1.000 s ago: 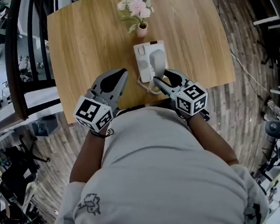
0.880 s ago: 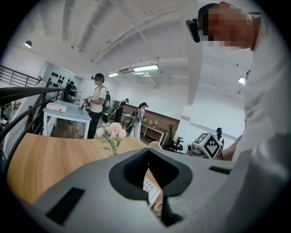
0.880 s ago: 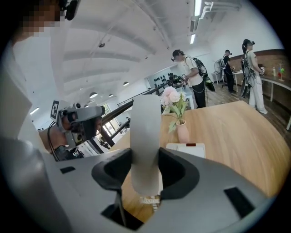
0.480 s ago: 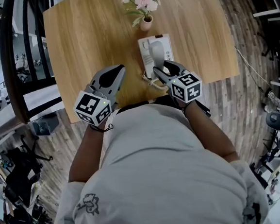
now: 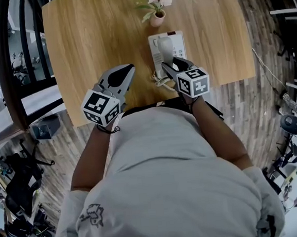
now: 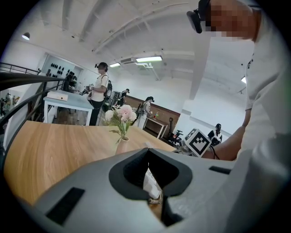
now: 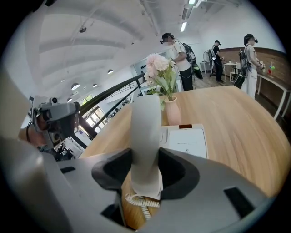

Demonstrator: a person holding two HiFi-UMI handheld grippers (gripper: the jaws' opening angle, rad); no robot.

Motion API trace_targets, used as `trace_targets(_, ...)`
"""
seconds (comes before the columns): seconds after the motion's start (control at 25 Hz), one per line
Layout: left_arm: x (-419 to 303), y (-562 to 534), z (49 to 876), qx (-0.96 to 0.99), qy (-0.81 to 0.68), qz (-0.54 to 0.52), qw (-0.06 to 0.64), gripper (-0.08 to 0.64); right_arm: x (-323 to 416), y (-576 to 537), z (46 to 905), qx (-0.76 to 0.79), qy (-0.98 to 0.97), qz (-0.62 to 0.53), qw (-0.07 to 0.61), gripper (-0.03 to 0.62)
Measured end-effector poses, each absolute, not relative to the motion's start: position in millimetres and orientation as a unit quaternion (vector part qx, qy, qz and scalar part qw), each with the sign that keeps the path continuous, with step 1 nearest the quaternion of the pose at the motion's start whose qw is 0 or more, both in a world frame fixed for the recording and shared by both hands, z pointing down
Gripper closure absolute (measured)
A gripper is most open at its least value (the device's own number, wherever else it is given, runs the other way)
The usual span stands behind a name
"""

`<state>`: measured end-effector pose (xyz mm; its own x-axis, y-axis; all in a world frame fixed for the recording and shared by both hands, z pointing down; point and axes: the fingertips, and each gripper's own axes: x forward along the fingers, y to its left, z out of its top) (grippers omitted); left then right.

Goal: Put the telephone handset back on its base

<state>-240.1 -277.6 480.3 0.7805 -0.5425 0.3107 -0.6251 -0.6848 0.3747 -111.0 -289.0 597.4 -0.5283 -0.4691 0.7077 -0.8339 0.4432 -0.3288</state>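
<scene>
Lying pinched inside right tool [image 7: 145,152]: handset [image 7: 145,120]

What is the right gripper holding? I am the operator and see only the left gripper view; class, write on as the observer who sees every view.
Observer: The right gripper is shut on the handset.
Operator: Where is the handset relative to the base?
Observer: In the head view it overlaps the left half of the base; I cannot tell whether it is seated.
Operator: And the cord?
Observer: The coiled cord hangs just below the fingers.
</scene>
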Motion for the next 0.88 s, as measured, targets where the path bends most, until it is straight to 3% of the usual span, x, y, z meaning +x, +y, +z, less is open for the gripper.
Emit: trace_targets(0.88,-245,-293,514,0.906,-0.322,0.098,0.257,0.554,-118,-307,656,0.414,-0.760,0.405,0.294,0.396)
